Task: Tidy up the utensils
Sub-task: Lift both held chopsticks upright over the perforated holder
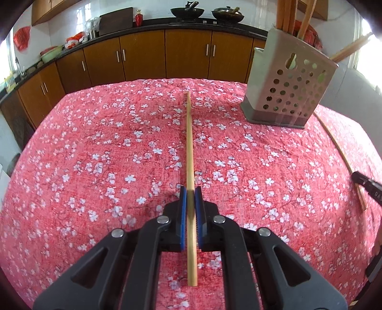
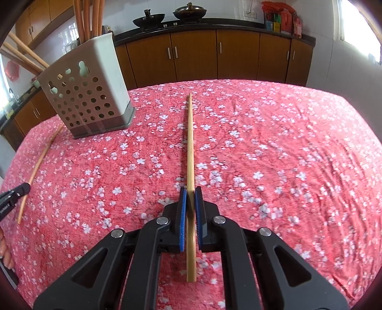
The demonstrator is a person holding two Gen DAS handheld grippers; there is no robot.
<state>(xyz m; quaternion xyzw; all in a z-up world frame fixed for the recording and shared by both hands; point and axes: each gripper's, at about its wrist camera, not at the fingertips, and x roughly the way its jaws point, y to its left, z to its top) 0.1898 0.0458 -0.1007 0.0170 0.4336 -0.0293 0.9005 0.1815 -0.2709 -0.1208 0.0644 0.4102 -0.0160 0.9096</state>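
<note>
A: Place type?
B: Home kitchen. Wooden cabinets (image 1: pixel 143 57) under a dark countertop (image 2: pixel 191 23), two woks (image 1: pixel 187 12) on the stove, white tiled wall (image 2: pixel 226 9).
A: Anything else?
B: Floral tablecloth (image 1: pixel 119 143), chopstick holder (image 2: pixel 88 88).

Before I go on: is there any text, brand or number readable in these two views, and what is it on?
"DAS", partial, cut off at the frame edge: on the right gripper in the left wrist view.
Small white lettering on the left gripper in the right wrist view: too small and tilted to read.
Printing on the colourful boxes on the counter: too blurred to read.
Nothing else legible.
</note>
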